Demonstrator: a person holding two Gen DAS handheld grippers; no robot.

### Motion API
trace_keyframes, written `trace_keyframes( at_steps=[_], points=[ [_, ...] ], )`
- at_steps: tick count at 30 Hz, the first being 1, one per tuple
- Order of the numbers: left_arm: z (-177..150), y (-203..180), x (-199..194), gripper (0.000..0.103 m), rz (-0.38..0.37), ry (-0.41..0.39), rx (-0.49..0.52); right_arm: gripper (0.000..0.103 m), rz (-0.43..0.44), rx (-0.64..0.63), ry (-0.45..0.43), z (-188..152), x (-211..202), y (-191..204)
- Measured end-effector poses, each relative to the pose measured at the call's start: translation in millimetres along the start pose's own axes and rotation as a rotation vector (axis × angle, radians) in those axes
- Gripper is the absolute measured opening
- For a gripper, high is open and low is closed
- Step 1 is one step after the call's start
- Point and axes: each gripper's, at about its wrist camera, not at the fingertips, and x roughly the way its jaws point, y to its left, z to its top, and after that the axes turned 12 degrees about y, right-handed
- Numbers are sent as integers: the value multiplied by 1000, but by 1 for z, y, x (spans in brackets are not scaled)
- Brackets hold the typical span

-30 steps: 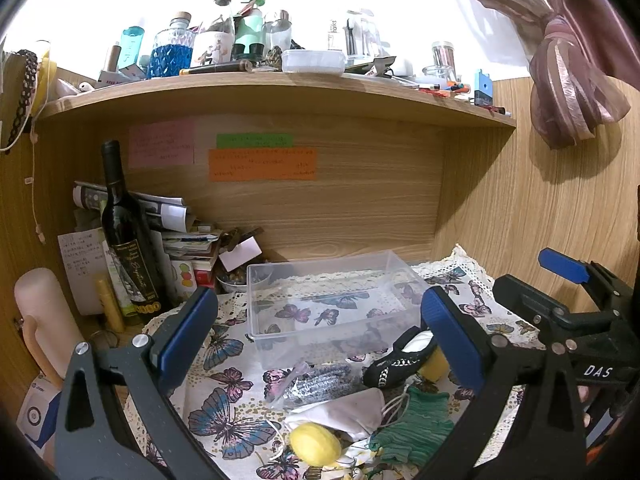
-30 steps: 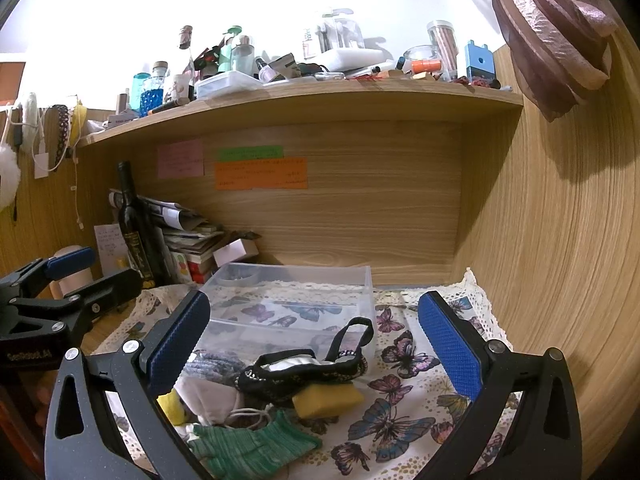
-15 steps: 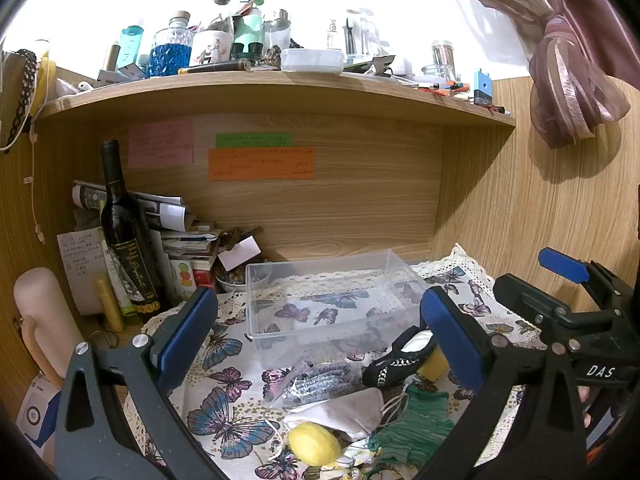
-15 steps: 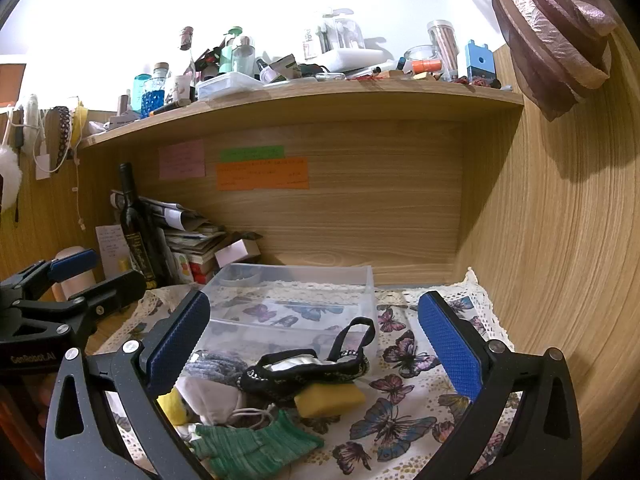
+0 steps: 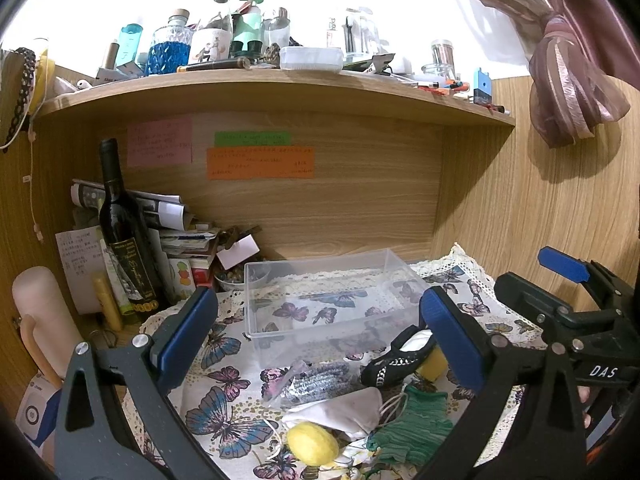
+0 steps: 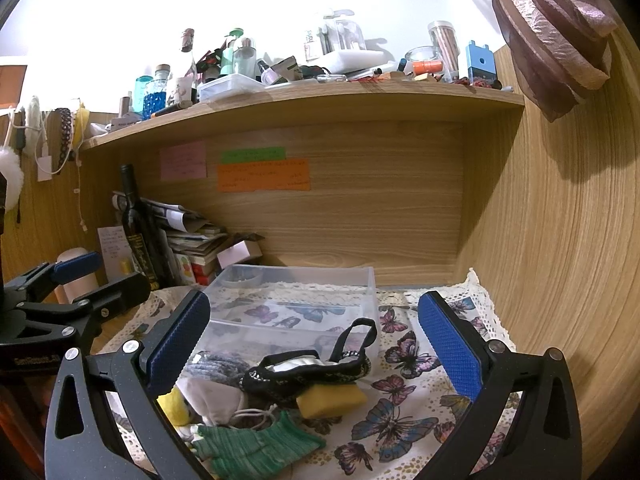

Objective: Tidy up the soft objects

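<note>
Left wrist view
- Left gripper (image 5: 316, 332): it is being held wide apart, nothing being gripped, above the pile of soft things.
- Clear bin (image 5: 280, 270): it is being shown on the butterfly cloth (image 5: 224, 420), just beyond the pile.
- Soft pile: a yellow ball (image 5: 312, 442), a white pouch (image 5: 340, 412), a green knit piece (image 5: 416, 430), a grey knit piece (image 5: 320, 378) and a black shoe (image 5: 396, 362) are being shown near, in front of the bin.
- Right gripper (image 5: 560, 280): it is being seen at the right edge, spread apart.
- Wine bottle (image 5: 124, 232): it is being seen standing upright far left.

Right wrist view
- Right gripper (image 6: 314, 344): its jaws are being held released, empty, over the pile.
- Black shoe (image 6: 308, 372): it is being seen lying on a yellow sponge (image 6: 332, 398), touching the bin's near wall.
- Green knit piece (image 6: 256, 442): it is being seen nearest, at the bottom.
- Clear bin (image 6: 304, 274): it is being seen beyond the pile.
- Left gripper (image 6: 92, 276): it is being seen at the left, spread apart.
</note>
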Motion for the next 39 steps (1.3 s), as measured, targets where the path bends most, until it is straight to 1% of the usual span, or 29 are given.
trace_keyframes(
  at_steps=[16, 20, 22, 25, 27, 28, 29, 30, 32, 35, 37, 39],
  points=[
    [-1, -1, 3, 103, -14, 7, 5, 103, 25, 16, -8, 1, 2, -4],
    [-1, 1, 7, 103, -22, 20, 4, 103, 14, 26, -11, 0, 7, -9],
    [-1, 4, 12, 103, -27, 32, -6, 103, -10, 29, -11, -2, 10, -13],
    [-4, 13, 27, 103, -41, 79, -28, 103, -33, 31, 14, -7, 18, -18],
    [-9, 18, 38, 97, -35, 114, -40, 102, -26, 34, 53, -13, 26, -23],
    [-12, 21, 43, 91, -24, 131, -48, 101, -25, 34, 73, -15, 30, -25],
    [-16, 22, 46, 88, -12, 146, -54, 99, -25, 33, 97, -19, 35, -27],
    [-19, 24, 50, 86, -5, 162, -53, 95, -22, 31, 120, -22, 39, -29],
    [-26, 26, 61, 86, 3, 220, -39, 94, -1, 30, 172, -30, 49, -31],
    [-36, 30, 75, 86, -3, 279, -36, 94, 30, 32, 222, -37, 60, -31],
    [-42, 31, 84, 86, 5, 313, -36, 94, 68, 36, 251, -39, 68, -29],
    [-44, 33, 91, 86, -8, 340, -40, 94, 102, 41, 272, -39, 74, -27]
  ],
)
